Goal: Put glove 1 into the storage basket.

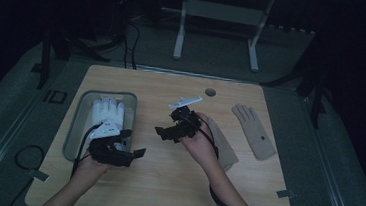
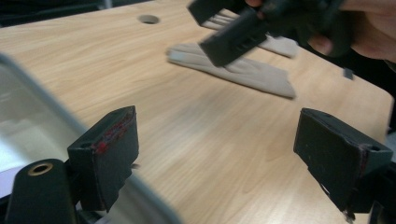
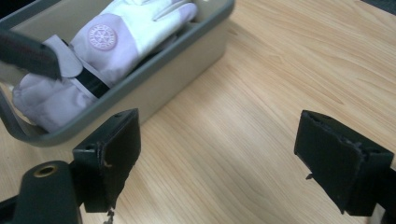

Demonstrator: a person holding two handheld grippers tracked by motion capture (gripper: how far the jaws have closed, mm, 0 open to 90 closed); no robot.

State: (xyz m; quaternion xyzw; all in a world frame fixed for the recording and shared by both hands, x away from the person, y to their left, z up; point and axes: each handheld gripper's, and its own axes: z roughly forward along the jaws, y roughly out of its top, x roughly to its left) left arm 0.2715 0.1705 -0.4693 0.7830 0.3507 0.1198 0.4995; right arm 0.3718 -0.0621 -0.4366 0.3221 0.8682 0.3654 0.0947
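A white glove (image 1: 107, 114) with a round logo (image 3: 99, 36) lies in the grey tray (image 1: 76, 124) at the table's left. My left gripper (image 1: 134, 144) hovers just right of the tray's near end and points right. Its jaws (image 2: 217, 158) stand open over bare wood. My right gripper (image 1: 166, 122) is at mid-table and points left toward the tray (image 3: 187, 74). It (image 3: 217, 158) is open too, with nothing between the jaws. One beige glove (image 1: 224, 149) lies flat beneath my right forearm. In the left gripper view, this beige glove (image 2: 243, 70) lies behind the right gripper's jaws.
A second beige glove (image 1: 254, 132) lies palm down near the right edge. A round cable hole (image 1: 210, 92) sits at the far side of the table. Cables trail from both grippers. Beyond the table stand a white frame (image 1: 179, 37) and dark floor.
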